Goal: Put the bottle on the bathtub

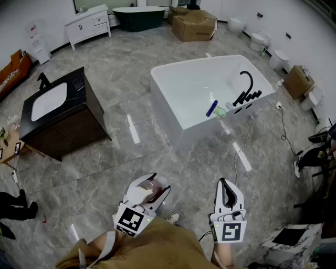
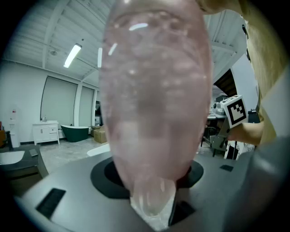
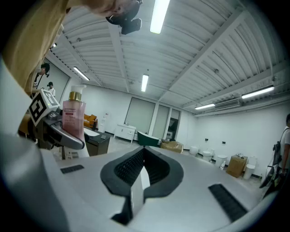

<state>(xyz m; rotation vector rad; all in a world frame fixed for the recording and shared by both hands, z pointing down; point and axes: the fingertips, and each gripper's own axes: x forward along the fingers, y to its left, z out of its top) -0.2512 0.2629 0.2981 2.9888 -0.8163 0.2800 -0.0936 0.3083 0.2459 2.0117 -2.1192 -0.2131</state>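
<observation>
My left gripper [image 1: 155, 184] is shut on a pink translucent bottle [image 1: 153, 190], low in the head view over the grey floor. That bottle [image 2: 154, 104] fills the left gripper view, pinched at its lower end between the jaws. From the right gripper view the bottle [image 3: 73, 115] stands upright with a white pump top. My right gripper [image 1: 226, 185] is beside it to the right, shut and empty, its pads meeting [image 3: 143, 154]. The white bathtub [image 1: 173, 79] stands further ahead on the floor, well apart from both grippers.
On the tub's near rim sit a black faucet [image 1: 245, 86], a blue item [image 1: 211, 108] and a green item [image 1: 220, 111]. A black vanity with a white sink [image 1: 58, 113] stands left. Cardboard boxes [image 1: 194, 25], a dark tub [image 1: 139, 16] and toilets [image 1: 260, 39] line the back. A cable [image 1: 247, 137] trails on the floor.
</observation>
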